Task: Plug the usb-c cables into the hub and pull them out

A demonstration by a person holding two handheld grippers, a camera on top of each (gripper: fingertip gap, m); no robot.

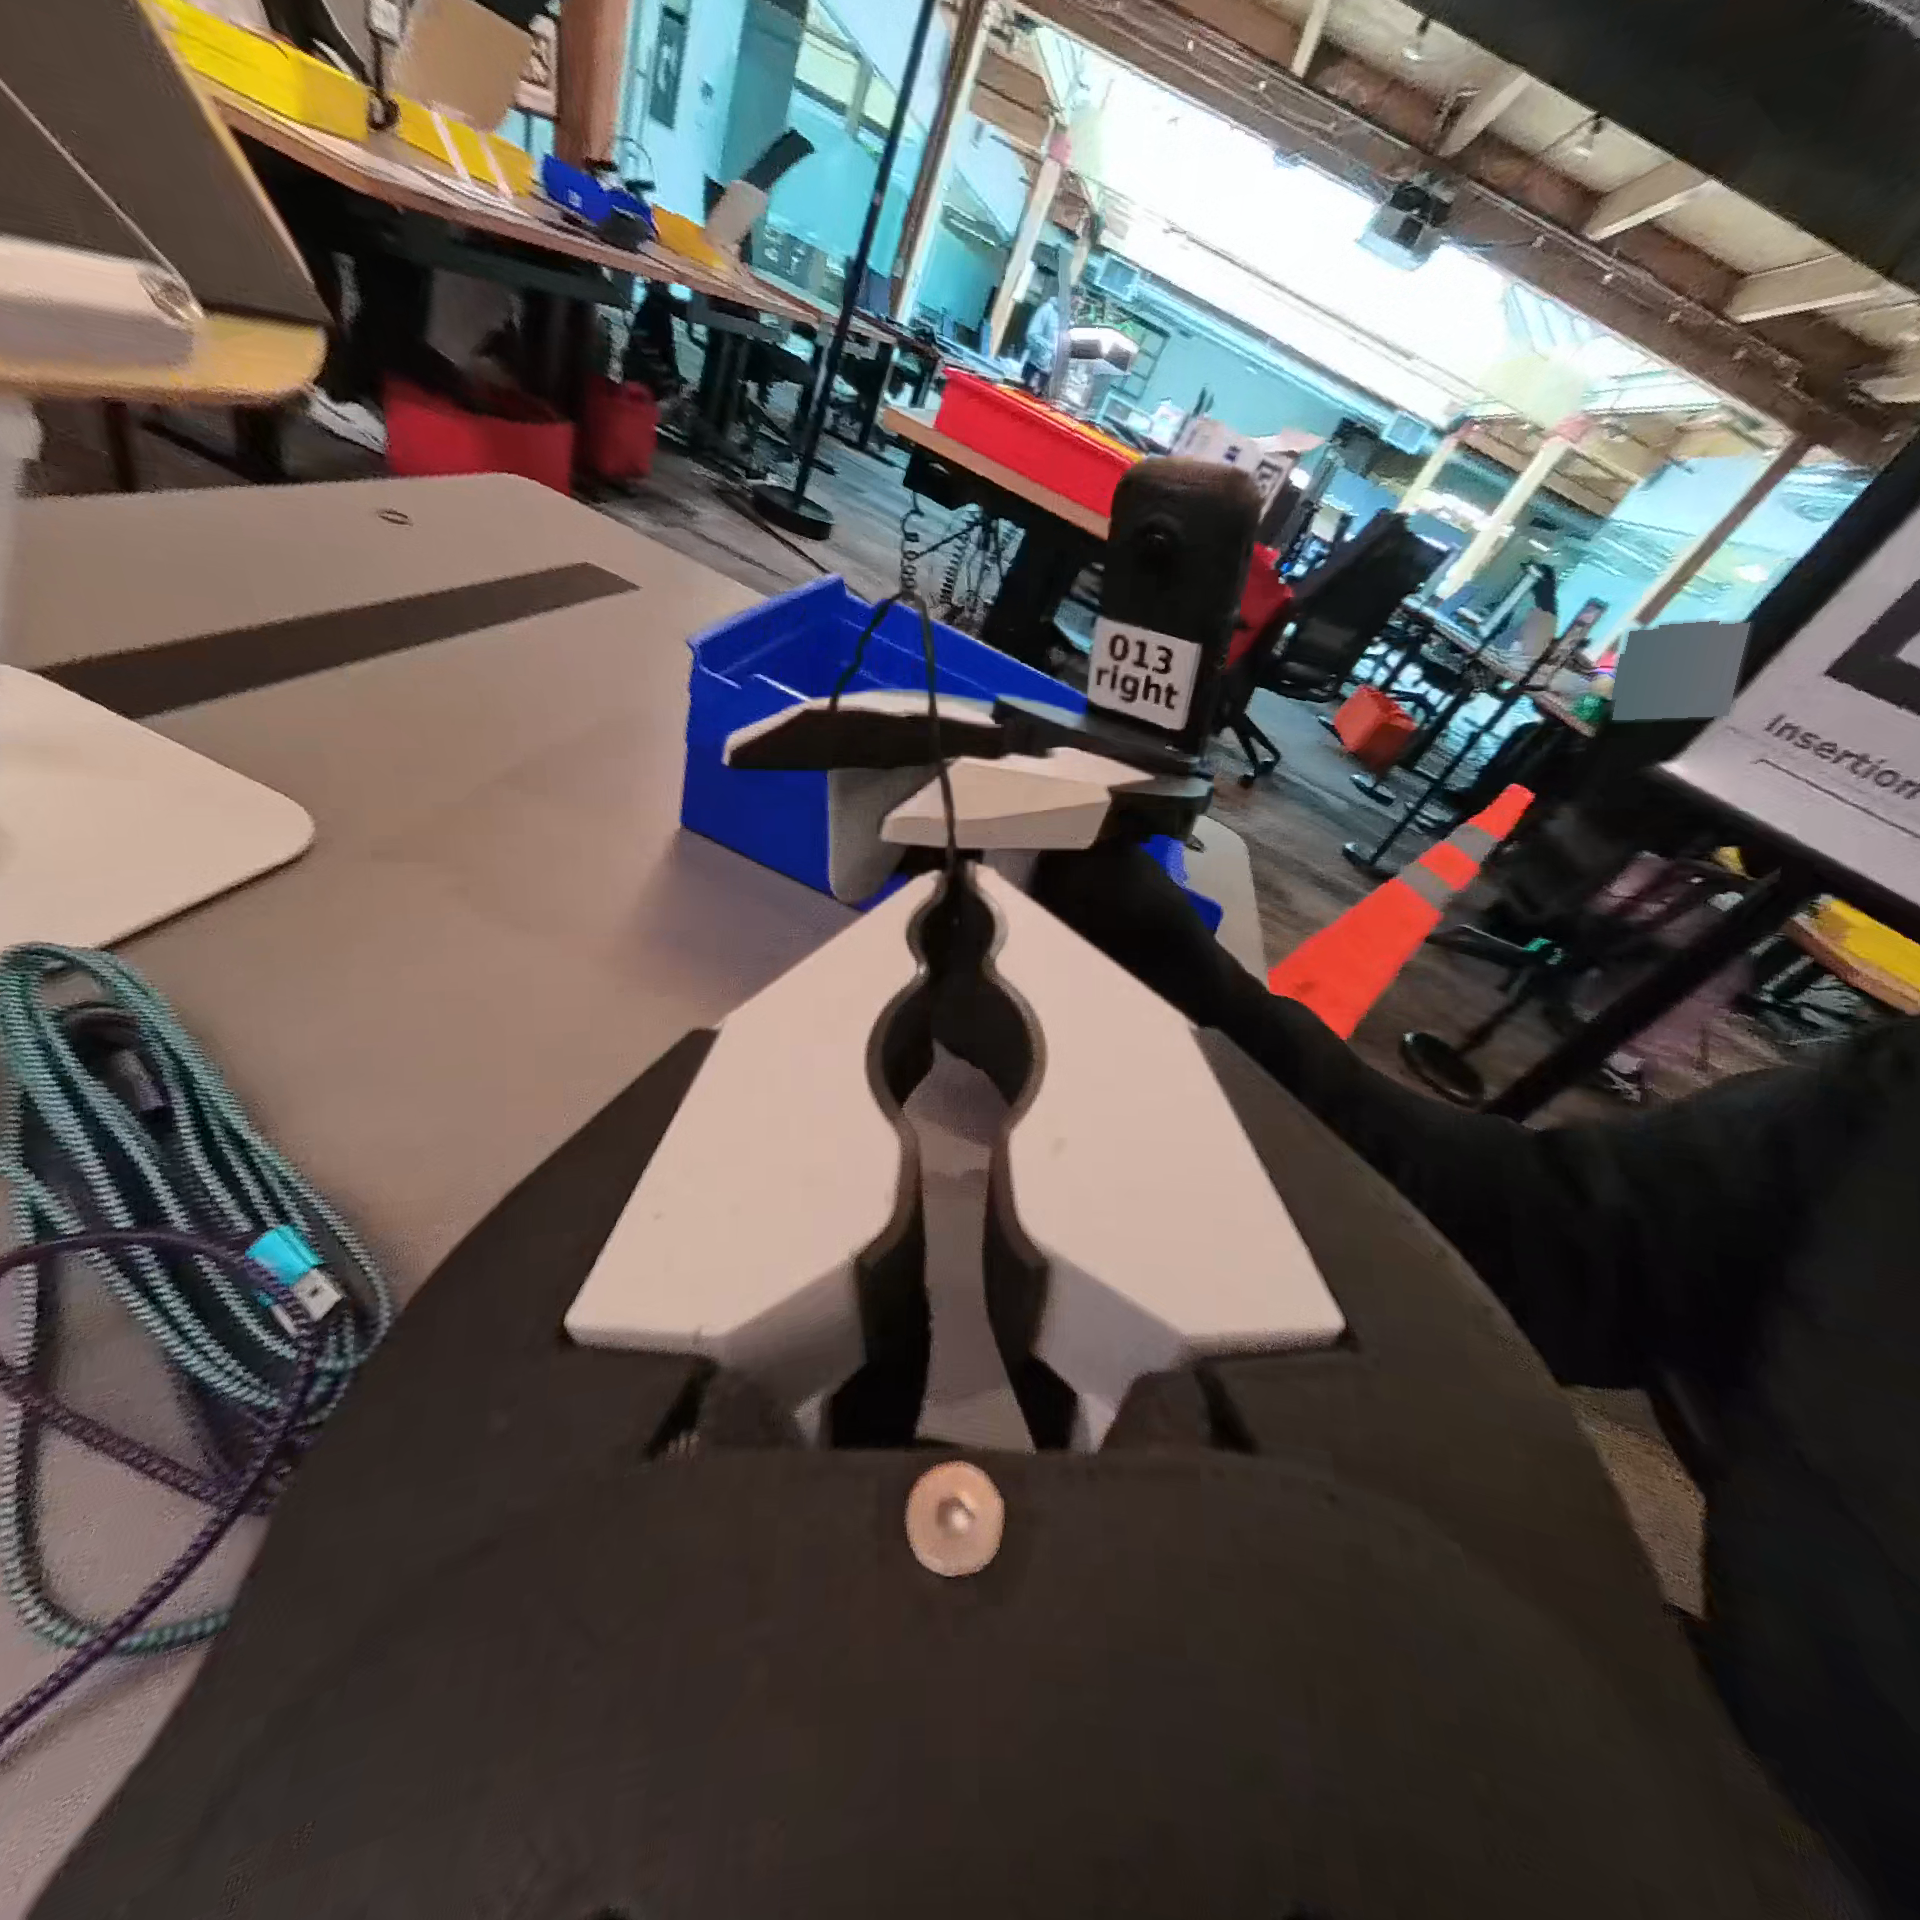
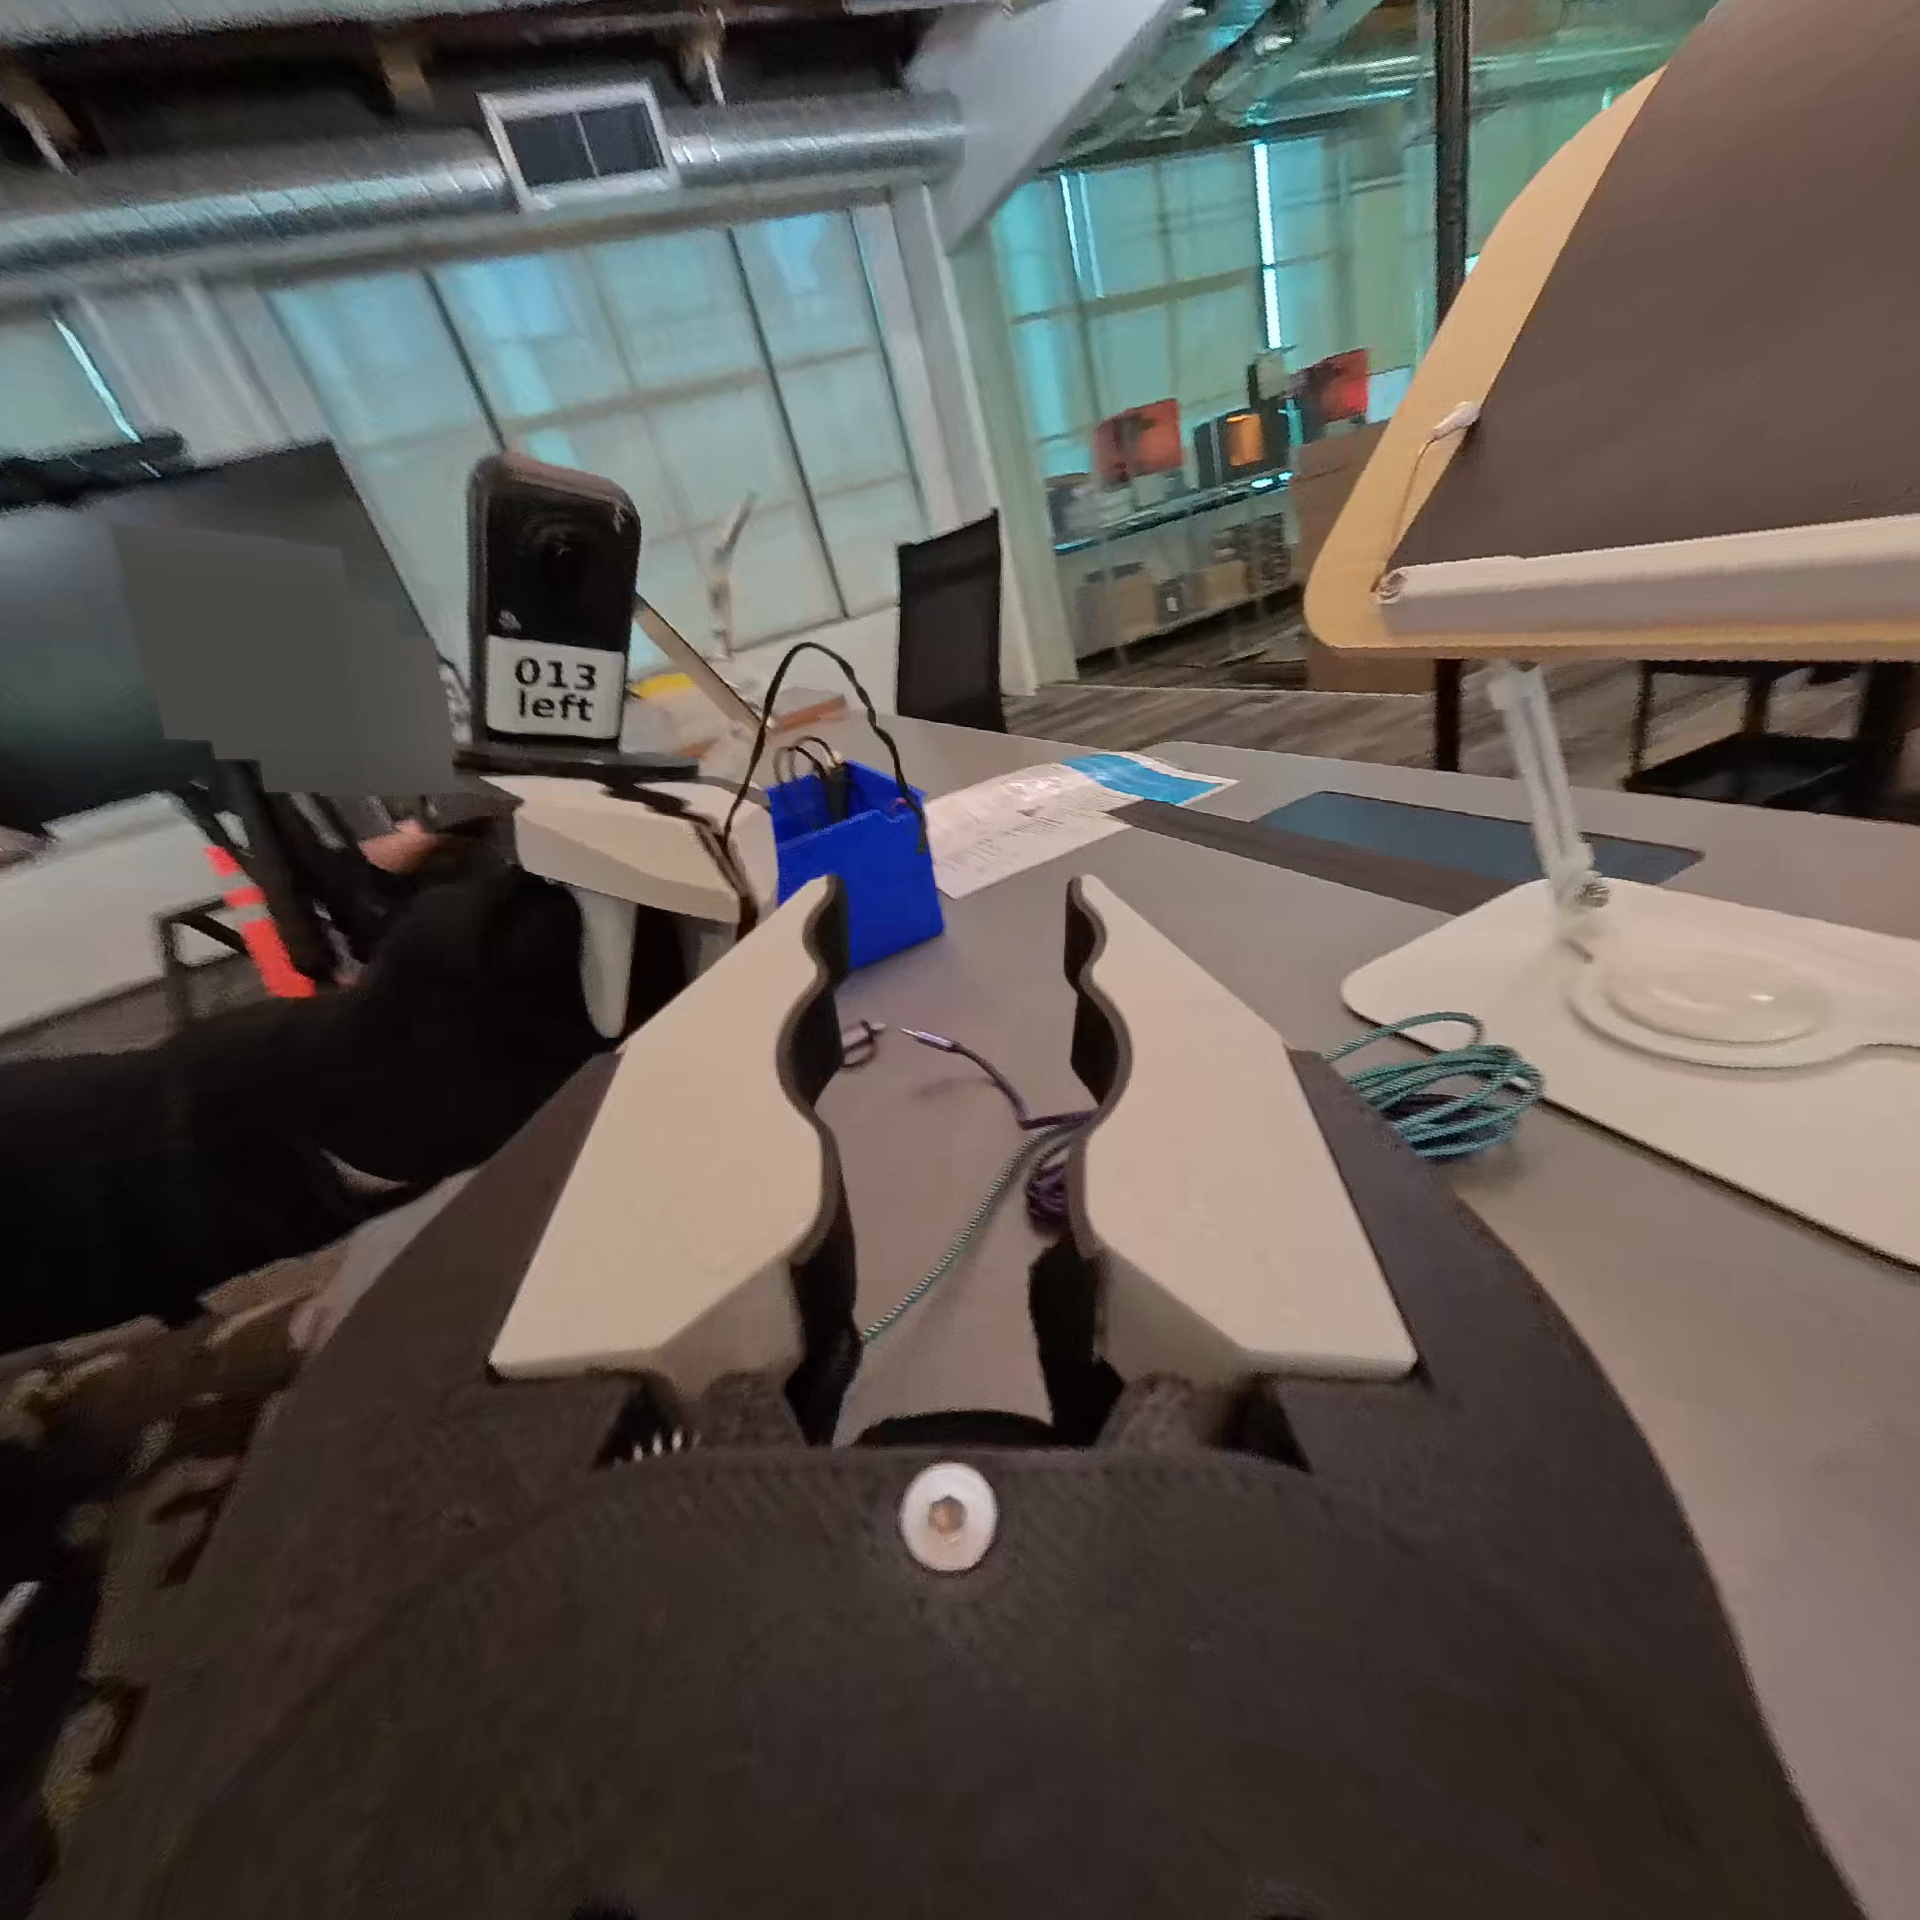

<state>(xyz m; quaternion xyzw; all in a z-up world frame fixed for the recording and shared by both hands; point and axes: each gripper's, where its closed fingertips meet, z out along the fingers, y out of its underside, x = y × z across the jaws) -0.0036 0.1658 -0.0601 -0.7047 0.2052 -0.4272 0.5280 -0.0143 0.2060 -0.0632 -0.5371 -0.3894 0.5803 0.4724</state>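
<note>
At the centre of the left wrist view, the left gripper [image 1: 951,894] has its fingers pressed together on a thin black cable [image 1: 940,727], which rises from the fingertips and arcs toward the upper middle of the frame in front of a blue bin [image 1: 769,727] on the grey desk [image 1: 468,831]. Just beyond, the right gripper [image 1: 914,769] is seen side-on, a black camera block [image 1: 1169,582] with a white label mounted on it, held by a person's black-sleeved arm [image 1: 1455,1164] that reaches in from the right edge. At lower left of that frame a coil of teal braided cable [image 1: 125,1164] lies on the desk, tangled with a purple cable [image 1: 156,1455]; a teal plug [image 1: 296,1273] rests on the coil. In the right wrist view the right gripper [image 2: 951,904] hangs over the desk with its fingers spread apart and nothing between them; through the gap, the purple cable's plug end [image 2: 935,1039] lies on the desk. The blue bin [image 2: 862,883] stands above centre with black cables [image 2: 821,707] looping out of its top toward the left gripper [image 2: 665,842] at middle left. A white lamp base [image 2: 1507,977] sits at right, the teal coil [image 2: 1455,1091] against its edge. The hub cannot be made out in either view.
</note>
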